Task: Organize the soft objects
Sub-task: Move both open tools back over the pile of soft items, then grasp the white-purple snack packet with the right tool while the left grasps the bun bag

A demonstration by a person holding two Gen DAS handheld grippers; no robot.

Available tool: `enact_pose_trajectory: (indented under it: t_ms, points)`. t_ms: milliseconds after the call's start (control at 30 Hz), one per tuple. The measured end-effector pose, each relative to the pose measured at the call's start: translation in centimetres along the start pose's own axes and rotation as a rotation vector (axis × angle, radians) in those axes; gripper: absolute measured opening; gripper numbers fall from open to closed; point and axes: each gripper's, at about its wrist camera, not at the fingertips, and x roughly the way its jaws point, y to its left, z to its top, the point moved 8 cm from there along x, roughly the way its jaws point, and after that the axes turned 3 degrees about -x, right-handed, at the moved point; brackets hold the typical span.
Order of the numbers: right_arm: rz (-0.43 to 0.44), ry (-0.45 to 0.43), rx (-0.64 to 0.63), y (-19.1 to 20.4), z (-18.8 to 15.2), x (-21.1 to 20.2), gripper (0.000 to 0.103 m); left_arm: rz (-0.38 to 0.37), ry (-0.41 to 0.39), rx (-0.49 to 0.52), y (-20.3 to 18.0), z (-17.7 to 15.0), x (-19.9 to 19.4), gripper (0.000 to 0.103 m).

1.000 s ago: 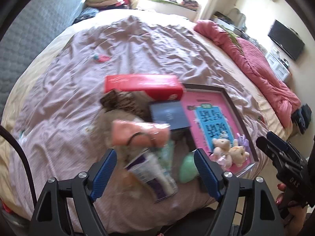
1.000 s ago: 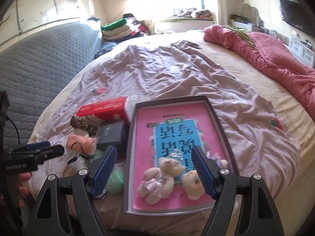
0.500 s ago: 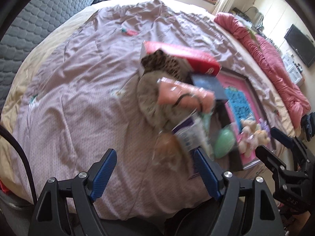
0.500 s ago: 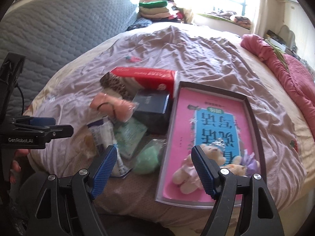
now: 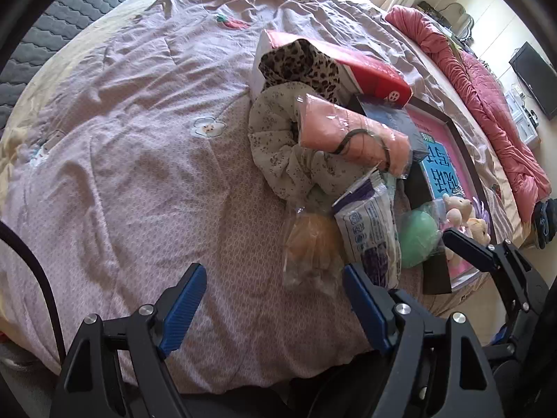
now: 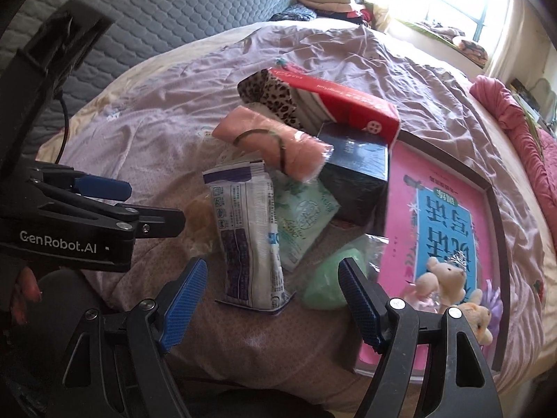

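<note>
A pile lies on the bed: a pink roll in plastic point(image 5: 351, 136) point(image 6: 275, 146), a white and purple packet point(image 5: 369, 233) point(image 6: 247, 233), a green soft ball in a bag point(image 5: 416, 237) point(image 6: 330, 278), an orange thing in a bag point(image 5: 310, 240), a floral cloth point(image 5: 278, 139) and a leopard cloth point(image 5: 299, 66) point(image 6: 268, 95). Small plush bears point(image 6: 449, 285) sit in the pink box point(image 6: 487, 195). My left gripper point(image 5: 271, 299) is open and empty, just in front of the orange bag. My right gripper point(image 6: 271, 292) is open and empty, just before the packet.
A red carton point(image 5: 351, 66) point(image 6: 334, 104) and a dark box point(image 6: 358, 170) lie behind the pile. The lilac quilt point(image 5: 132, 132) spreads left. A red blanket point(image 5: 487, 97) lies at the right, a grey headboard point(image 6: 174, 7) behind. The bed's front edge is under the grippers.
Both grippers have swung left and come closer to the pile. The left one now faces the orange bag, the right one the packet instead of the pink box. Both stay open.
</note>
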Motion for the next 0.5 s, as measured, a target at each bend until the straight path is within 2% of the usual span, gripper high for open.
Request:
enact_pose_trajectory:
  t_ms: [200, 267, 500]
  points:
    - [-0.016, 0.009, 0.003, 0.1, -0.1, 2.0, 0.079, -0.003, 0.062, 0.012, 0.1, 0.4, 2.2, 0.08]
    - [-0.015, 0.01, 0.009, 0.0, -0.2, 2.5, 0.079, -0.027, 0.075, -0.002, 0.2, 0.5, 2.7, 0.08]
    - [0.043, 0.012, 0.023, 0.6, -0.3, 4.1, 0.053, -0.072, 0.082, -0.019, 0.1, 0.8, 3.2, 0.08]
